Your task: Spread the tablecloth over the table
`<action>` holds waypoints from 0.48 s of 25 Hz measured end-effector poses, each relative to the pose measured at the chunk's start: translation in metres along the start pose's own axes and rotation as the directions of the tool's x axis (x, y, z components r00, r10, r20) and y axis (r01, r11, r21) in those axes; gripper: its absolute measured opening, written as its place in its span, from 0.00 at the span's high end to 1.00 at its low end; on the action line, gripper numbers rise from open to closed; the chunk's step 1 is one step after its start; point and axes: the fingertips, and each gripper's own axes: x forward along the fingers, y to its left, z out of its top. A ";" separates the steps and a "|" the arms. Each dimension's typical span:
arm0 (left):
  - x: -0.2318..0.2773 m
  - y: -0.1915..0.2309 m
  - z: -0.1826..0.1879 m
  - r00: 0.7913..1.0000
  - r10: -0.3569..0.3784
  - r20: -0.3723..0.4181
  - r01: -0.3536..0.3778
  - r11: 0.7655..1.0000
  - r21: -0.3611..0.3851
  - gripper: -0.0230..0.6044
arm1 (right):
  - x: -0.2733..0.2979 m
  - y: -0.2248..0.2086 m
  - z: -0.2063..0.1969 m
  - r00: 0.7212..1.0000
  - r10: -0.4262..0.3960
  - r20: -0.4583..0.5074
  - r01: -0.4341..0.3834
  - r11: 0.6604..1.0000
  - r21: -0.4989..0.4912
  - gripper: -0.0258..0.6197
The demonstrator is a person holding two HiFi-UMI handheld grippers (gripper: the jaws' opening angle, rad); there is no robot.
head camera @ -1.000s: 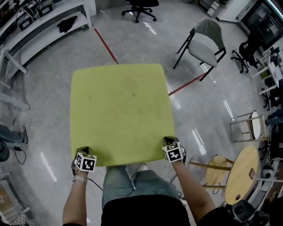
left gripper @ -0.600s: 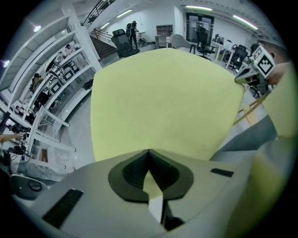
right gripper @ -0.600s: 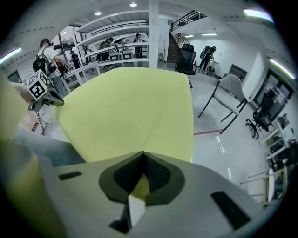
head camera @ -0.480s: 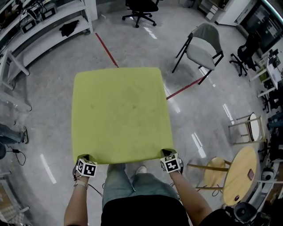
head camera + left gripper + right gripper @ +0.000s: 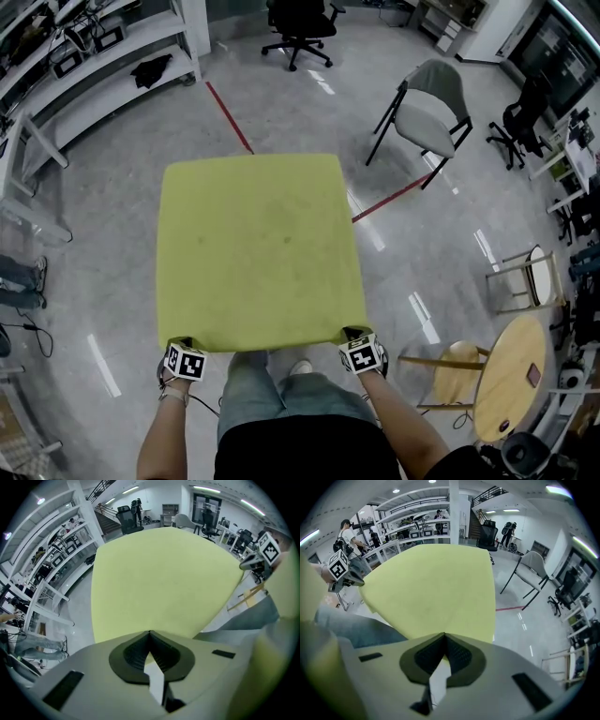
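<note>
Drawn slightly nearer than a second ago: yellow-green tablecloth, seemingly taut and flat. Left gripper clamped tight on near-left corner, right gripper on near-right corner.

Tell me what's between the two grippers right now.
In the head view, the near edge of the tablecloth stretches from the left gripper to the right gripper, each shut on a corner; the person's jeans show beneath it.

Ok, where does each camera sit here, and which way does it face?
Head view: on the head, steeply down at the tablecloth; forearms, legs, left gripper, right gripper show.
Left gripper view: on it, along shut jaws across the tablecloth; right gripper visible.
Right gripper view: mirrored, left gripper visible.
Shared: the tablecloth.
</note>
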 end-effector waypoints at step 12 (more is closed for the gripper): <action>-0.030 -0.030 0.044 0.996 -0.079 0.036 0.082 0.994 -0.079 0.95 | -0.008 0.007 0.042 0.998 0.053 0.038 -0.054 0.999 0.006 0.94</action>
